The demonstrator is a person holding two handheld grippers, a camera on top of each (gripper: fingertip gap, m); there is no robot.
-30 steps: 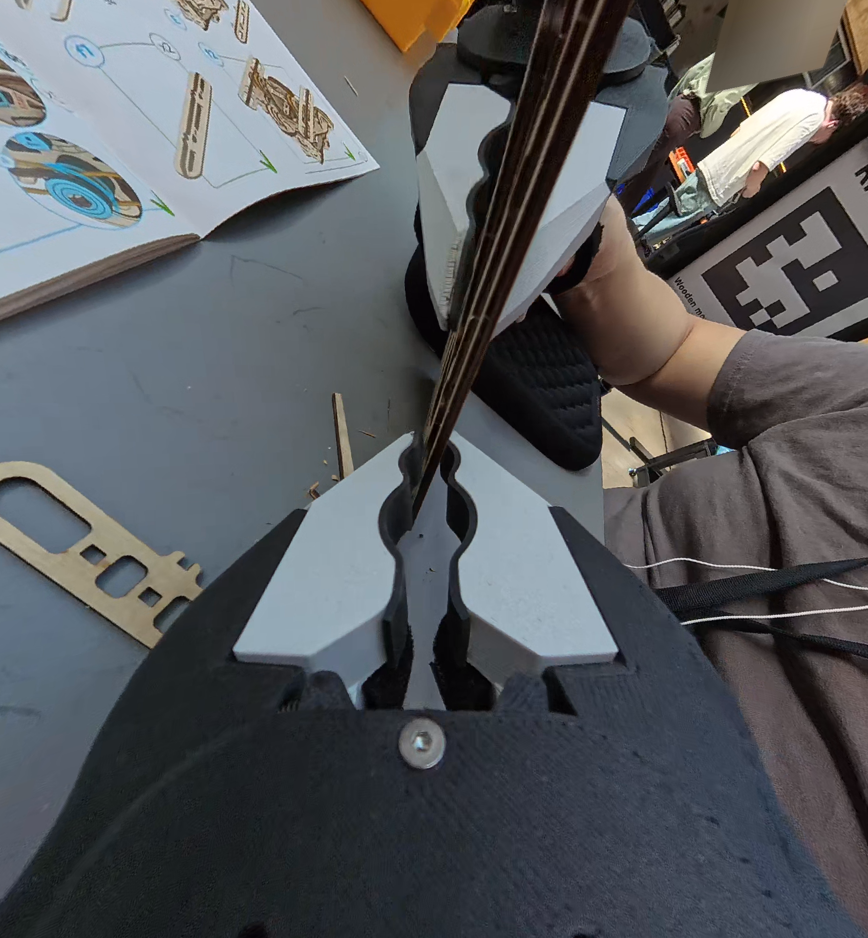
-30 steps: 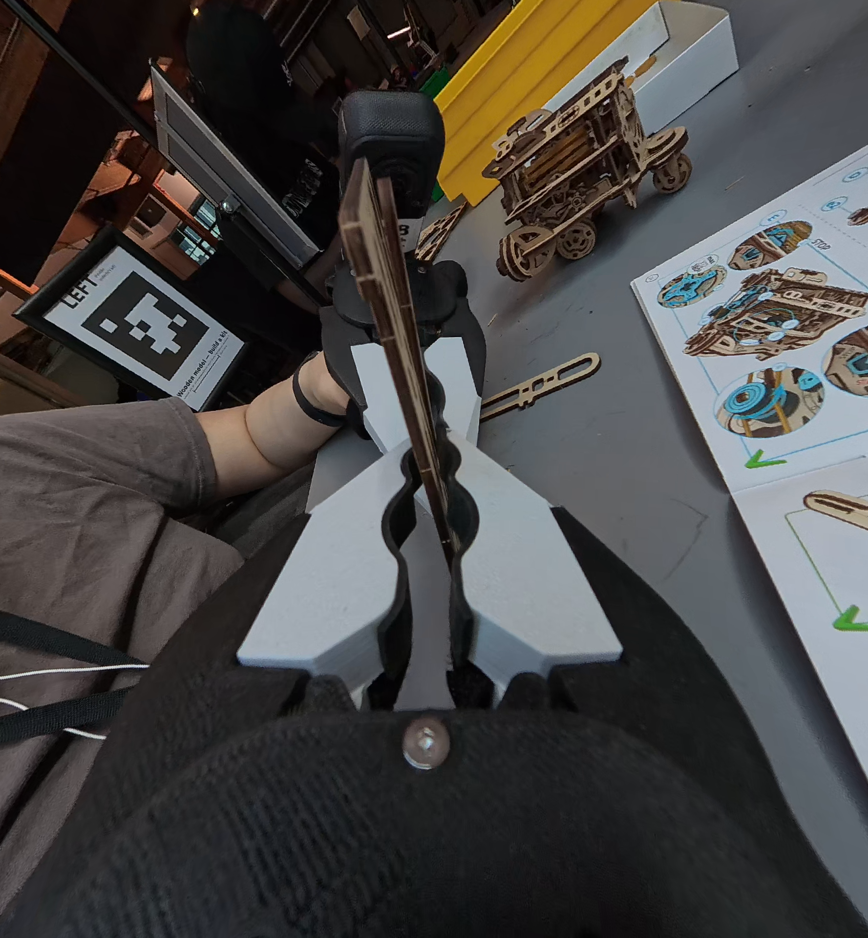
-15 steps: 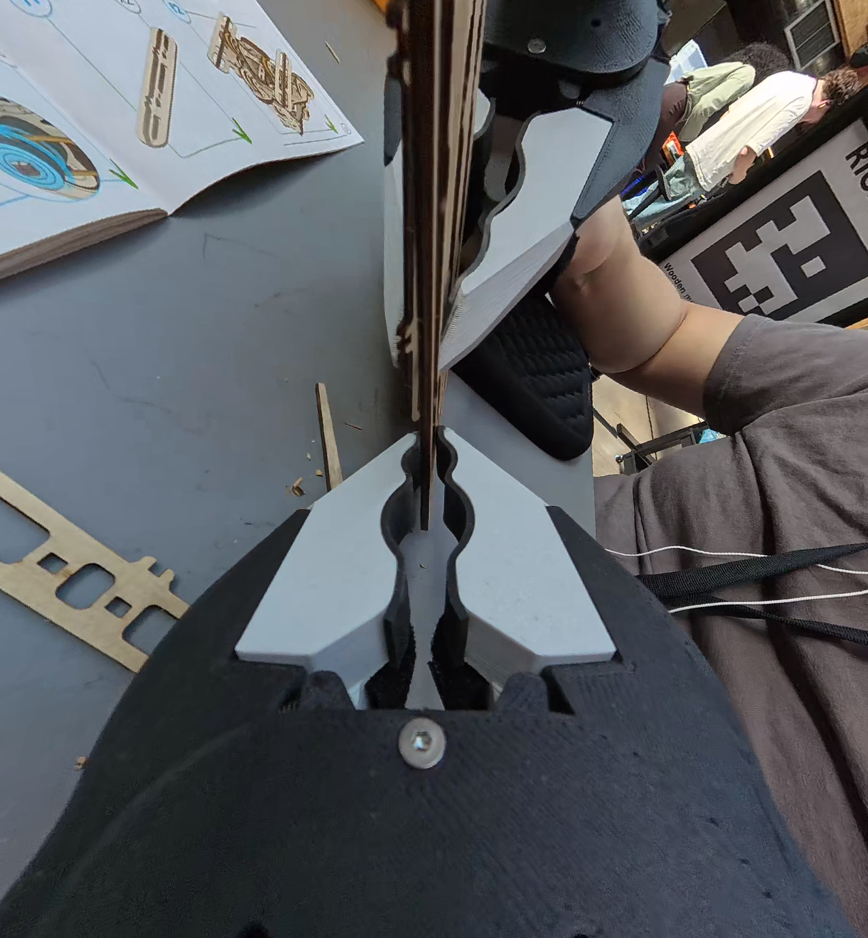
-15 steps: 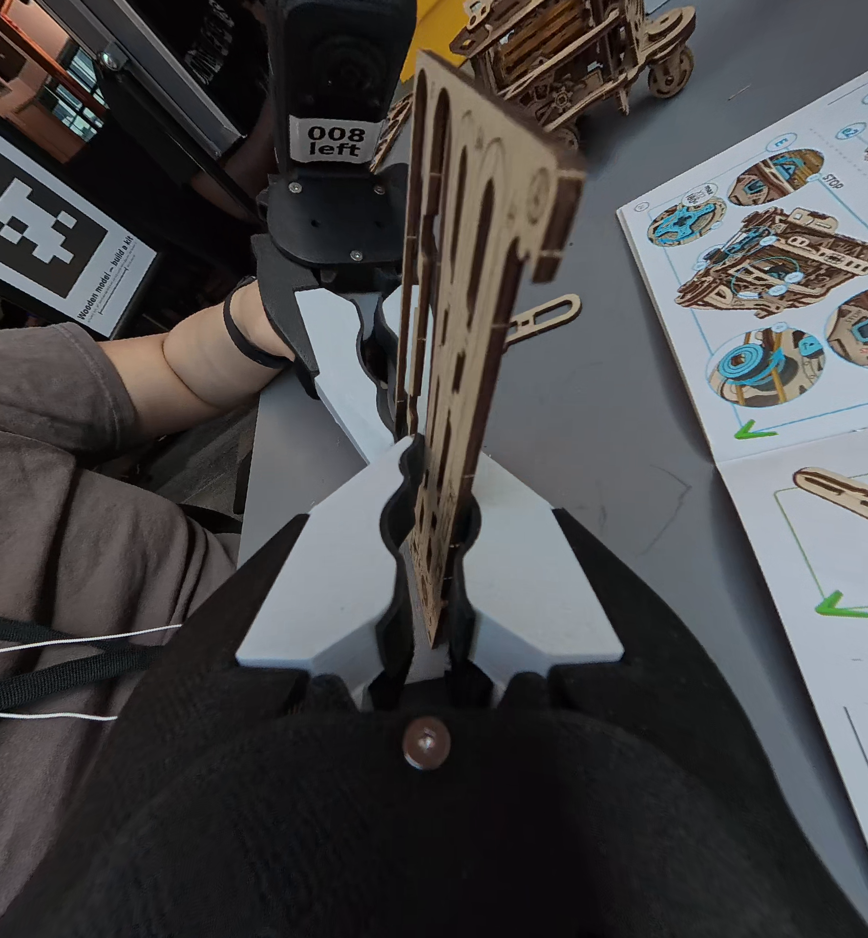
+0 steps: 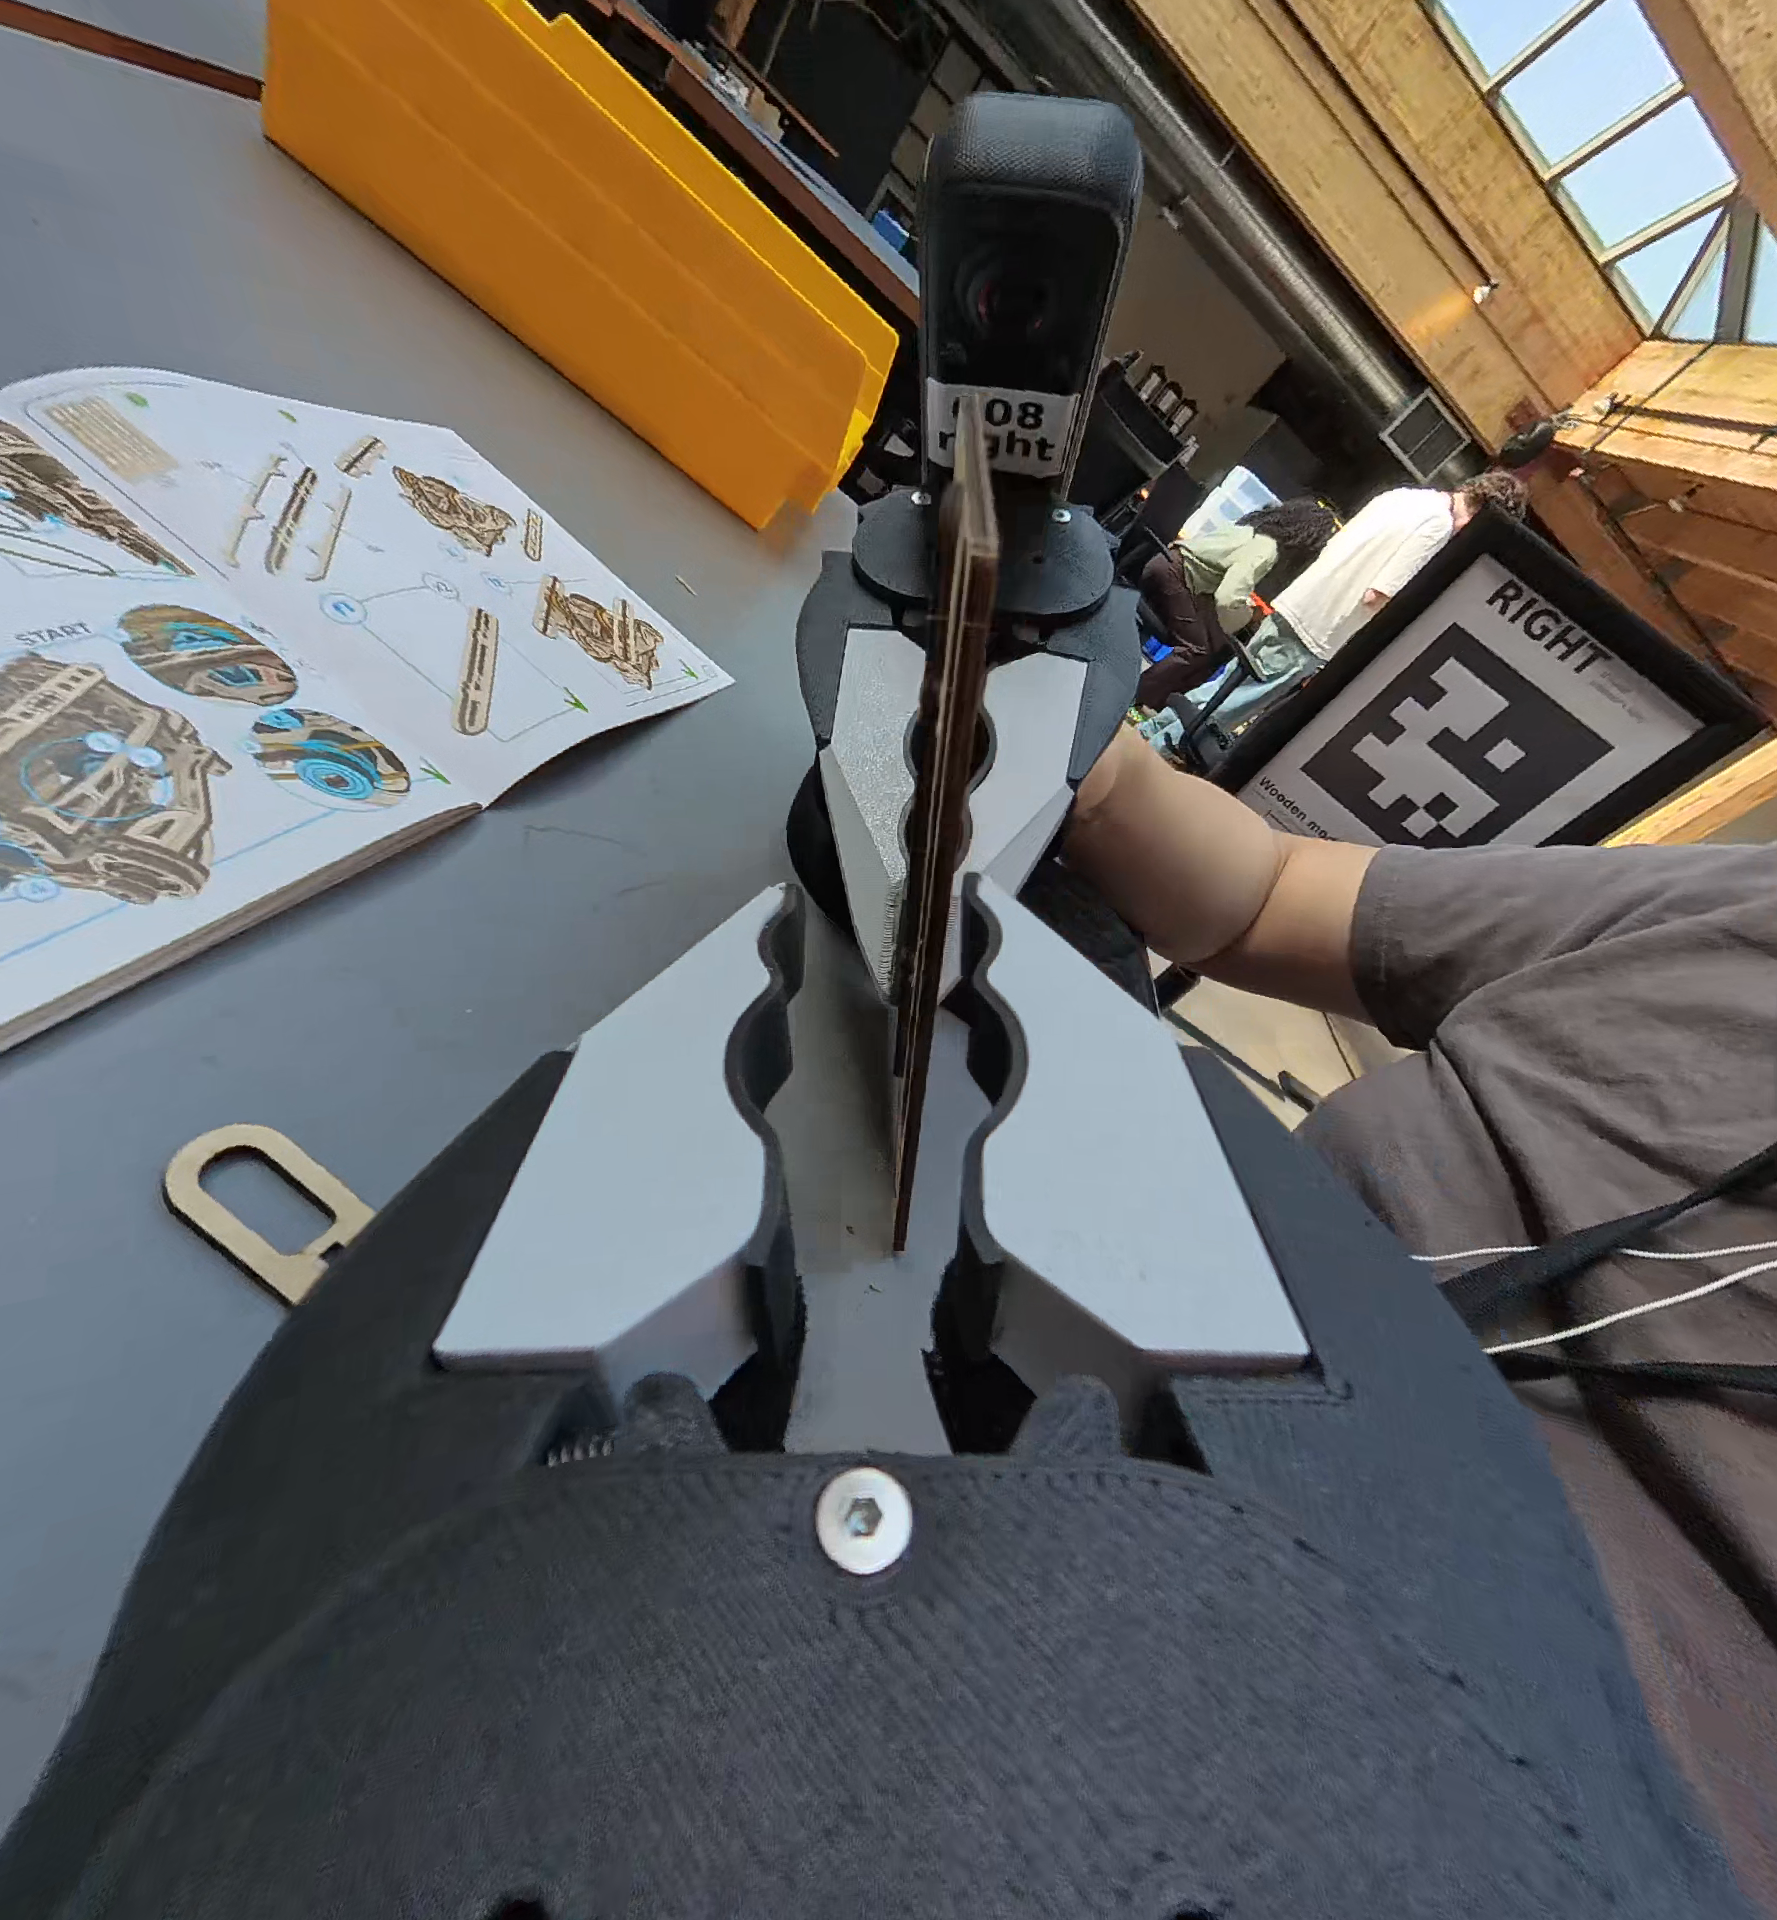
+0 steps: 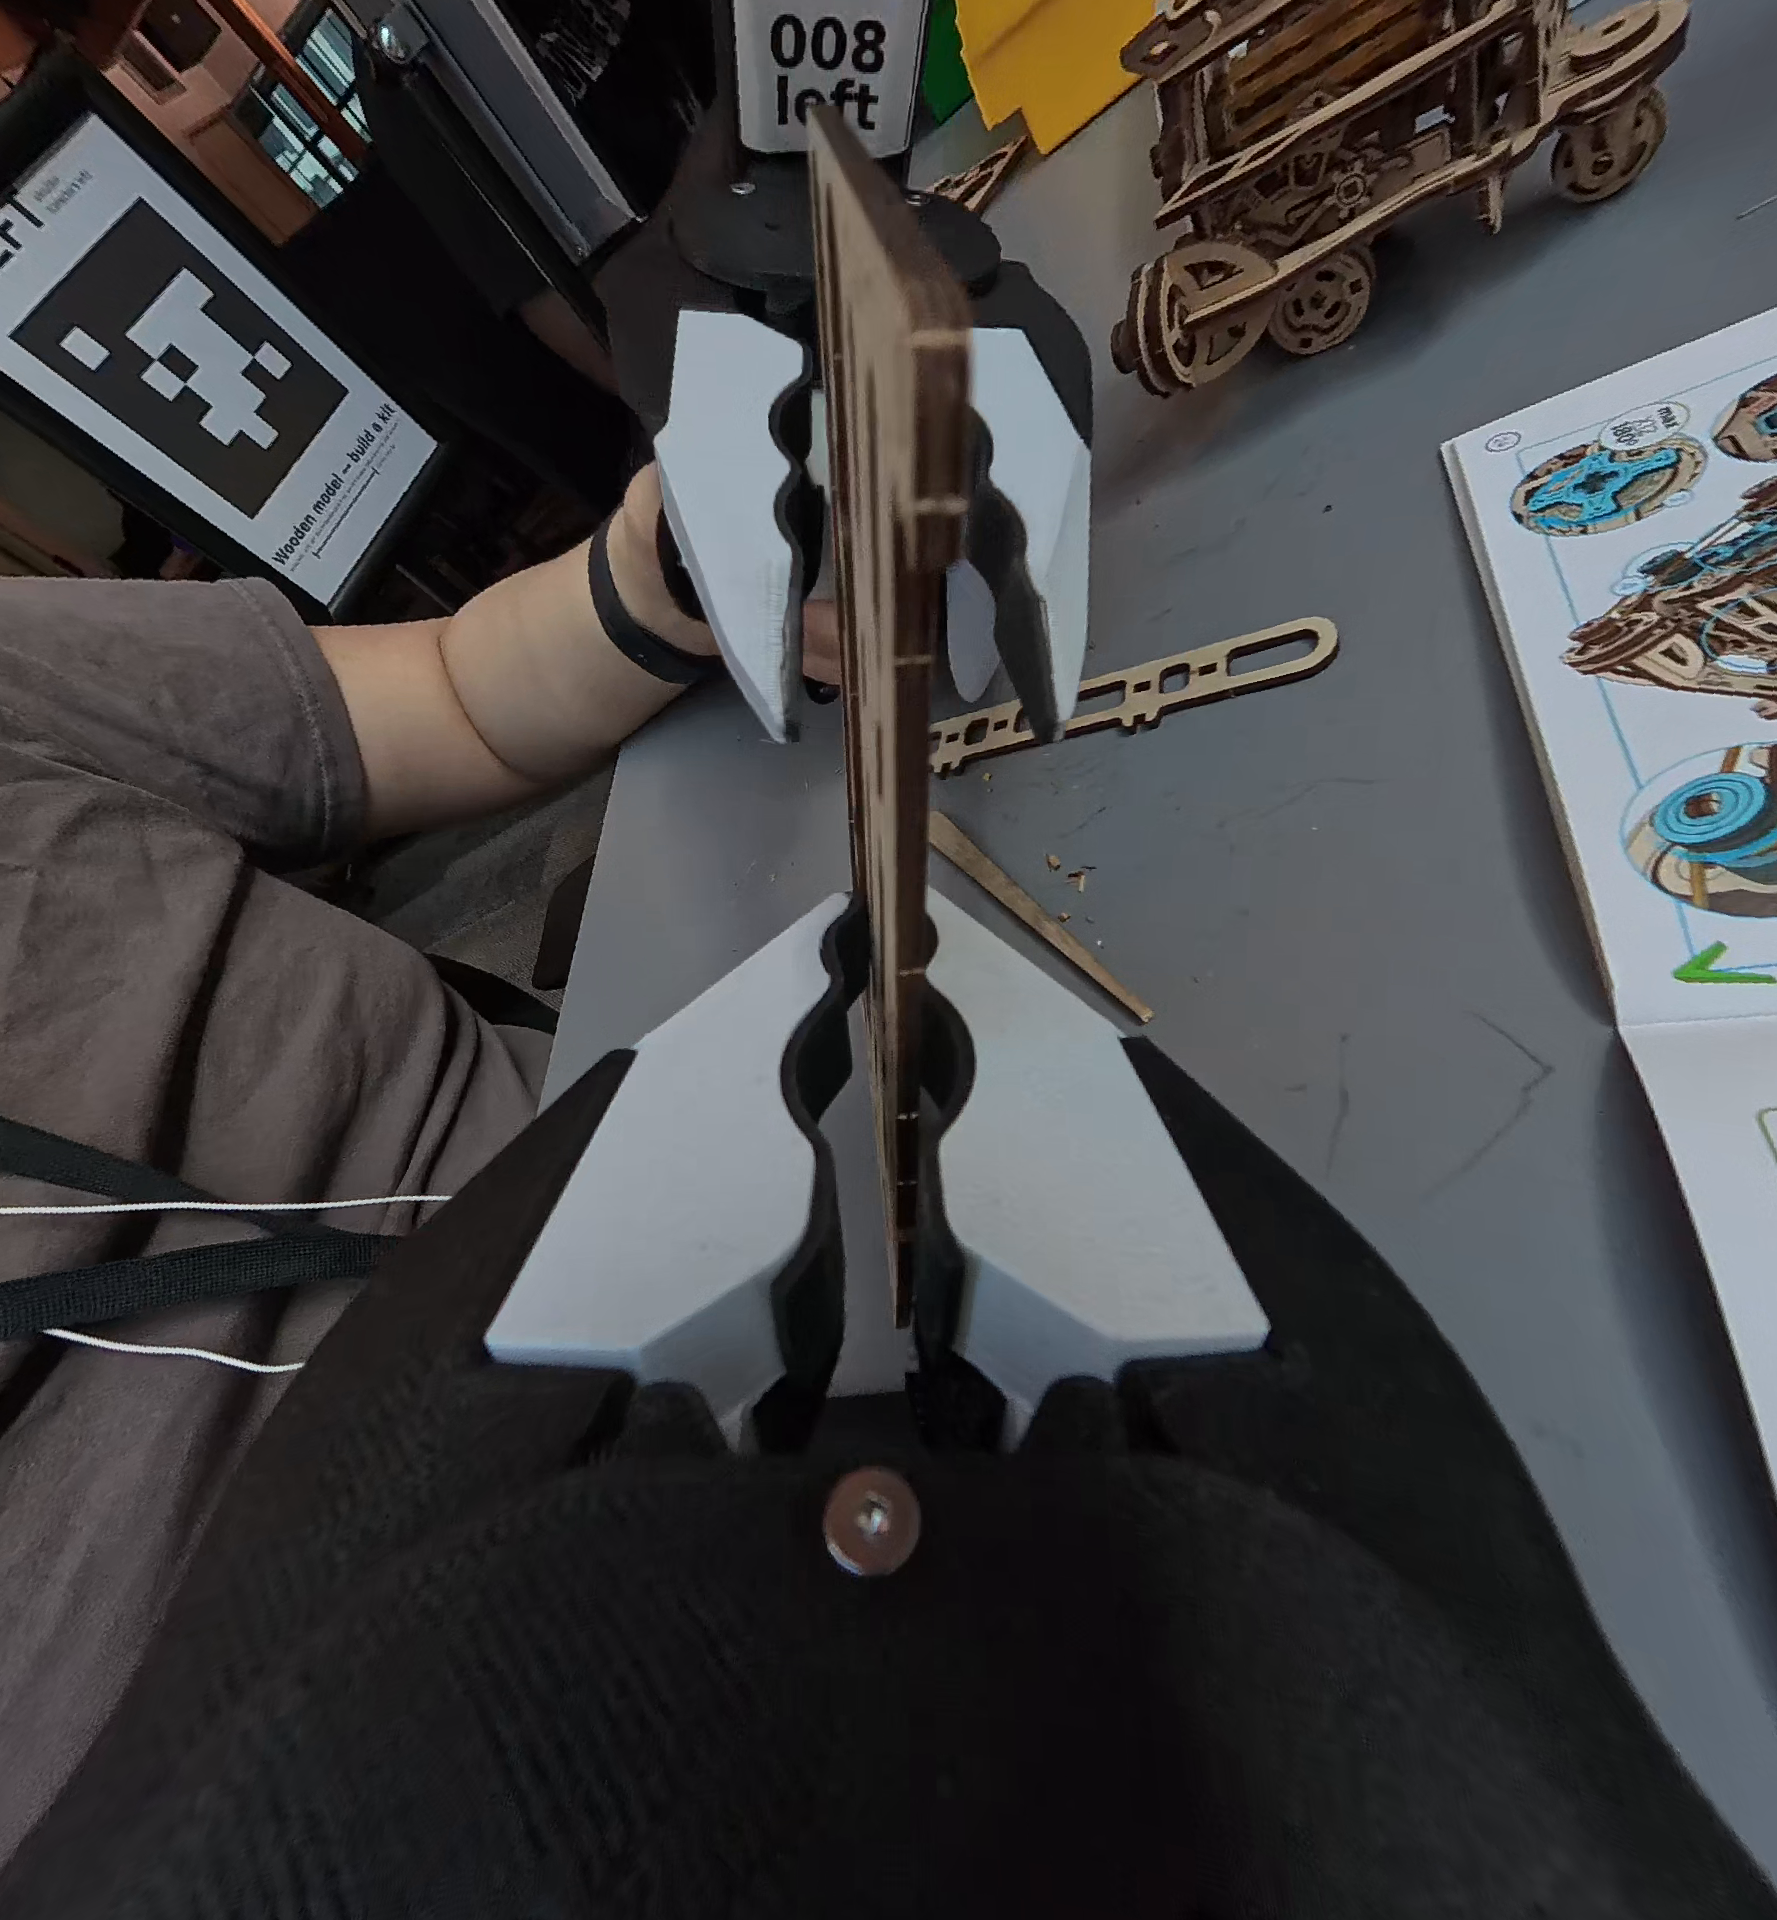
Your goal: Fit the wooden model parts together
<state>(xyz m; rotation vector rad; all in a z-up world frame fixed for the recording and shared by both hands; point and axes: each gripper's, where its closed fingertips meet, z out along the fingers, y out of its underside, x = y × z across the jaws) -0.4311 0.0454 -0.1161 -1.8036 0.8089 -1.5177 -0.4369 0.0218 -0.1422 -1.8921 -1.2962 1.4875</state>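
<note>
A flat wooden panel [image 6: 884, 520] with cut slots stands edge-on between the two grippers, above the grey table's near edge. My right gripper [image 6: 889, 914] is shut on its near end. My left gripper [image 5: 884, 899] is open, with one finger on each side of the panel [image 5: 951, 707]; the panel runs closer to its right finger. In the right wrist view the left gripper [image 6: 910, 727] faces me with its jaws spread around the panel. In the left wrist view the right gripper [image 5: 931, 914] faces me, clamped on the panel.
A slotted wooden strip [image 6: 1175, 686] lies on the table [image 6: 1331, 831]; it also shows in the left wrist view [image 5: 250, 1195]. A thin wooden sliver [image 6: 1040, 925] lies near it. An assembled wooden vehicle [image 6: 1362, 177] stands behind. An open instruction booklet [image 5: 240, 675] and a yellow bin [image 5: 572, 239] lie beyond. My two grippers' fingertips are within a few centimetres of each other. The assembled wooden vehicle [image 6: 1362, 177] is about equally far from each gripper, around 20 cm.
My left gripper has opened and let go of the panel. My right gripper keeps hold of it. The panel has turned edge-on again and both grippers have tilted up.
</note>
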